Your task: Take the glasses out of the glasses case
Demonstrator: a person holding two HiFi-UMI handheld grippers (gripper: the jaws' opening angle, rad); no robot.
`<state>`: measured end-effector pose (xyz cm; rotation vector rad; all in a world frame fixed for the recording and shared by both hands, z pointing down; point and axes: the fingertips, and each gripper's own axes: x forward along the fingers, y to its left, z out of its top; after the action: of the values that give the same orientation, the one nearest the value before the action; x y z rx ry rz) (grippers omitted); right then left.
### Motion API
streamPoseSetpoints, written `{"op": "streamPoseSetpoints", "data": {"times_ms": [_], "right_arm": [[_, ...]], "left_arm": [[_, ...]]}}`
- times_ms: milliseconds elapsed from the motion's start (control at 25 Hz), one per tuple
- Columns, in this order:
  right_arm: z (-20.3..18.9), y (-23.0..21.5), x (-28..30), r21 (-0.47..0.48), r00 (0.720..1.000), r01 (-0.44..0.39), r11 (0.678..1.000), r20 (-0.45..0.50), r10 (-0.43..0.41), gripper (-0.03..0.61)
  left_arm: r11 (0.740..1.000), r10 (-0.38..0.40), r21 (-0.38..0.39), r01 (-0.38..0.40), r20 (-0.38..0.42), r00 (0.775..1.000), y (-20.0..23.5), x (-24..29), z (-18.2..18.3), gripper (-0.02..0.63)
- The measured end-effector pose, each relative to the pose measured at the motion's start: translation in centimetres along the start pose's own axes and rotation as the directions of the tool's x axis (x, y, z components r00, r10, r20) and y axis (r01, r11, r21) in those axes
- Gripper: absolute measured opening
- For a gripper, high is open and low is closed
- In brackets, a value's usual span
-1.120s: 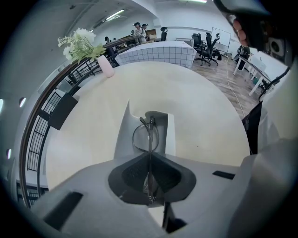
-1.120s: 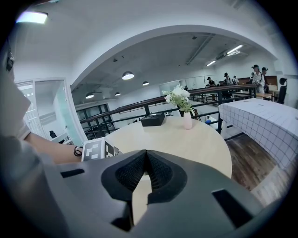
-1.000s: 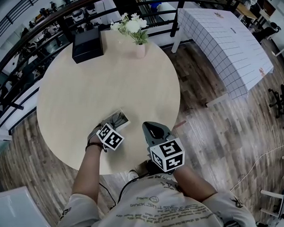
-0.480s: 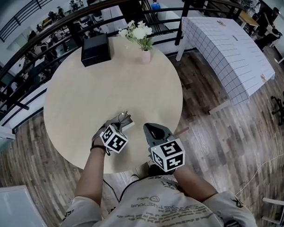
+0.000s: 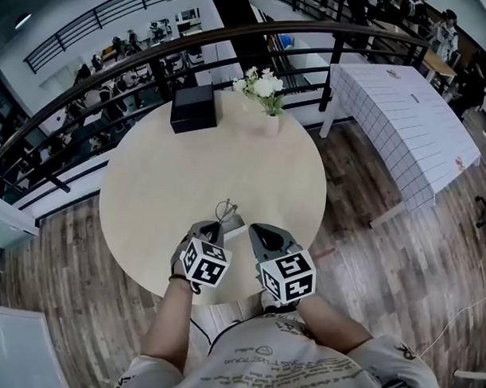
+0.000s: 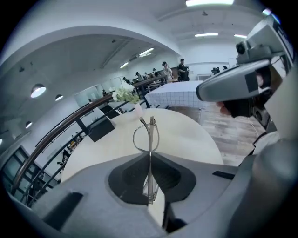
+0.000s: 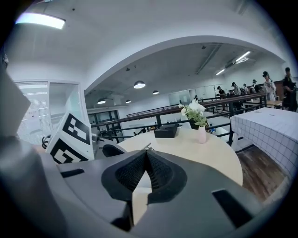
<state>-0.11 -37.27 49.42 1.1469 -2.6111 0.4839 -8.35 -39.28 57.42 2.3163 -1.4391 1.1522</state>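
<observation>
Glasses: thin wire frame, folded, edge-on and upright at frame centre, pinched by the left gripper's fingers. Case: pale, just below centre in the head view.

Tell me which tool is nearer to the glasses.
Left. The left tool is clamped on the glasses, gripping them edge-on. The right tool is off to their right, shut on nothing and not touching them.

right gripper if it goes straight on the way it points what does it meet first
Likely the glasses held by the left gripper, showing just beyond the shut tongs; depth is unclear. Otherwise the black box across the table.
</observation>
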Motion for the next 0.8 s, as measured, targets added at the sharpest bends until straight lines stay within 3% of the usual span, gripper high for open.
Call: {"op": "streamPoseSetpoints", "data": {"times_ms": [160, 320, 440, 640, 800], "right_arm": [[1.2, 1.8, 0.6, -0.017, 0.999, -0.028, 0.999, 0.037, 0.029, 0.015], [2.2, 4.7, 1.4, -0.039, 0.994, -0.084, 0.996, 0.066, 0.086, 0.015], [3.1, 7.4, 1.3, -0.057, 0.985, -0.132, 0.99, 0.101, 0.137, 0.015], [3.3, 11.9, -0.2, -0.077, 0.969, -0.195, 0.978, 0.138, 0.205, 0.015], [2.9, 13.3, 1.0, -0.092, 0.957, -0.253, 0.963, 0.119, 0.263, 0.014]], "left_arm": [[0.982, 0.088, -0.177, -0.07, 0.095, 0.992, 1.3, -3.8, 0.8, 0.028], [0.943, 0.224, -0.282, -0.179, 0.137, 0.965, 3.2, -7.7, 0.0, 0.028], [0.89, 0.318, -0.391, -0.236, 0.159, 0.935, 4.5, -11.6, -1.3, 0.028], [0.771, 0.429, -0.586, -0.249, 0.19, 0.883, 4.9, -18.6, -3.8, 0.028], [0.733, 0.496, -0.607, -0.307, 0.168, 0.852, 5.6, -19.5, -5.2, 0.028]]}}
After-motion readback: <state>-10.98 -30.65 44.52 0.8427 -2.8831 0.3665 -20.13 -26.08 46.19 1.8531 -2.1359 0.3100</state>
